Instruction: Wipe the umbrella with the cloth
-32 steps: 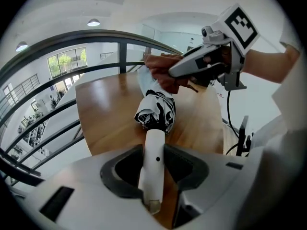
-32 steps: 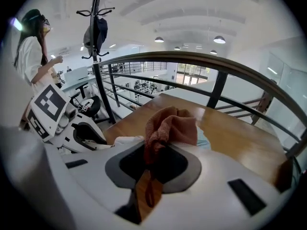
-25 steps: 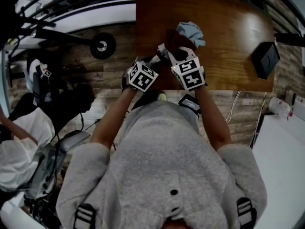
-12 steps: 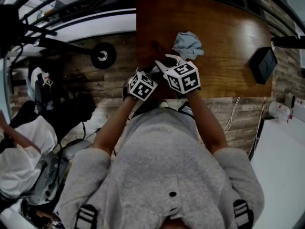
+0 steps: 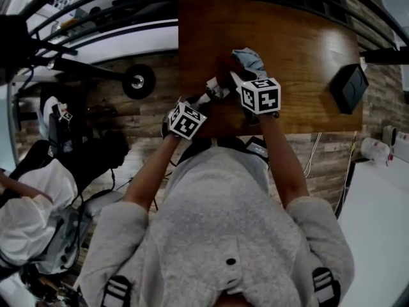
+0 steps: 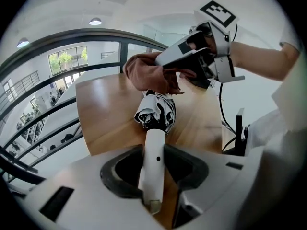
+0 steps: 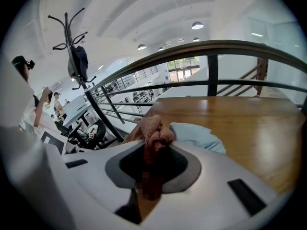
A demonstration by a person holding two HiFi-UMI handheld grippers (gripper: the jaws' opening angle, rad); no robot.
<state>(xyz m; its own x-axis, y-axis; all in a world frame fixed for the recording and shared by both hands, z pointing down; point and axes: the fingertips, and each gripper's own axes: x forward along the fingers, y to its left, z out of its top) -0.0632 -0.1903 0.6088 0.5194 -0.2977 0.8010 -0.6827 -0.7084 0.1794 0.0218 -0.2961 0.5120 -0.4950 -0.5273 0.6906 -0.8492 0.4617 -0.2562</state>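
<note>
left gripper view alone shows umbrella handle (image 6: 154, 166).

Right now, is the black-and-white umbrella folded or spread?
Folded. The black-and-white patterned fabric umbrella is bunched into a tight bundle just beyond its white handle; no ribs spread.

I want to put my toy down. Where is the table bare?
Bare wood: between the blue cloth and the black box, and along the far edge of the table. Crowded: the near edge, round the umbrella and brown cloth.
</note>
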